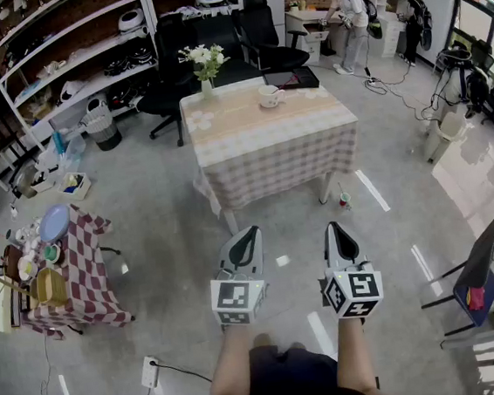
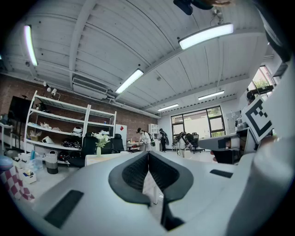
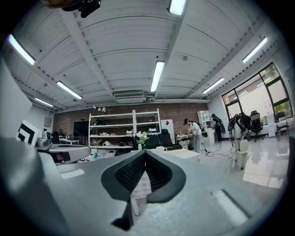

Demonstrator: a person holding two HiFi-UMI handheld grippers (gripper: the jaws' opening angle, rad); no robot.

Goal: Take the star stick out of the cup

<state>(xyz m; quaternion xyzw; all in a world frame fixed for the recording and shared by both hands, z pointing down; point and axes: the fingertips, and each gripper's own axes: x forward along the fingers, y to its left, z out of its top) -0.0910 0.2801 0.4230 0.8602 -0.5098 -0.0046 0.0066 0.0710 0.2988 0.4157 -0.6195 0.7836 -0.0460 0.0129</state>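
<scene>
A white cup (image 1: pixel 270 96) on a saucer stands near the far edge of a table with a pale checked cloth (image 1: pixel 258 138), beside a vase of white flowers (image 1: pixel 204 65). From this distance I cannot make out a star stick in the cup. My left gripper (image 1: pixel 249 232) and right gripper (image 1: pixel 334 227) are held side by side over the floor, well short of the table. In the left gripper view the left gripper (image 2: pixel 148 154) has its jaws together and holds nothing. The right gripper (image 3: pixel 145 154) is likewise shut and empty, and beyond it the cup (image 3: pixel 160 148) shows small.
A low table with a red checked cloth (image 1: pixel 92 270) and dishes stands at the left. Black office chairs (image 1: pixel 181 50) and shelves (image 1: pixel 66 66) are behind the main table. People (image 1: pixel 351 15) work at the back. A folding chair (image 1: pixel 482 264) is at the right, and a power strip (image 1: pixel 149 372) lies on the floor.
</scene>
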